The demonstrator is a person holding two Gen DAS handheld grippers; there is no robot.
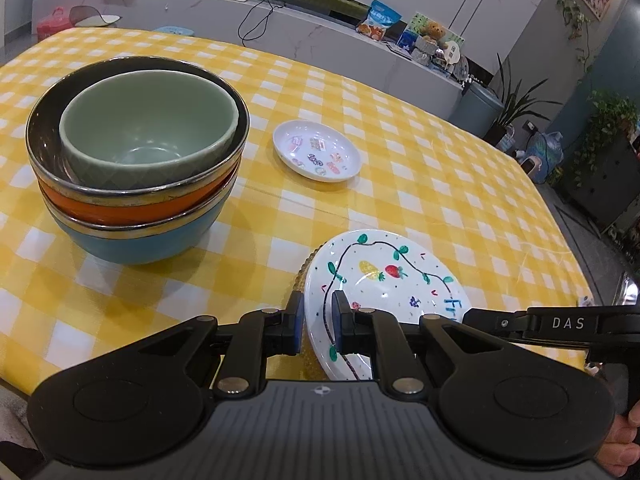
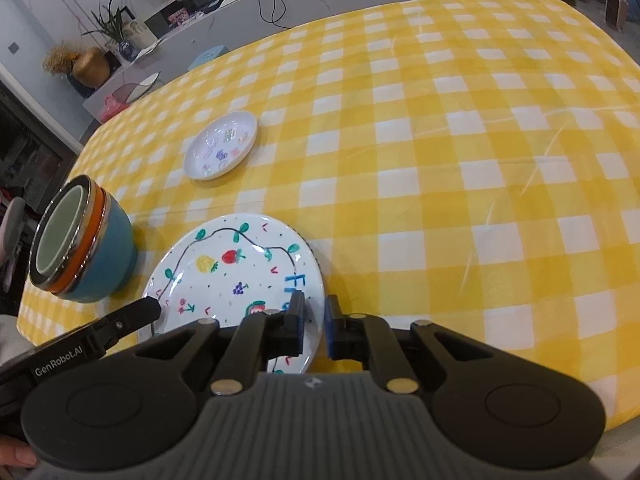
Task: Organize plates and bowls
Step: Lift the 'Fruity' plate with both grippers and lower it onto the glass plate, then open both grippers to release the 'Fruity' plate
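Note:
A white fruit-painted plate (image 1: 384, 276) (image 2: 236, 268) lies near the table's front edge, on top of another plate whose beaded rim (image 1: 306, 264) shows beneath. My left gripper (image 1: 318, 316) is shut on the painted plate's left rim. My right gripper (image 2: 314, 320) is shut on its right rim. A stack of bowls (image 1: 136, 164) (image 2: 80, 240), green inside dark, orange and blue, stands to the left. A small white dish with stickers (image 1: 318, 150) (image 2: 221, 145) lies farther back.
The yellow checked tablecloth (image 2: 460, 160) stretches wide to the right. A grey counter (image 1: 280, 28) with a router, cables and packets runs behind the table. Potted plants (image 1: 516, 100) stand at the far right.

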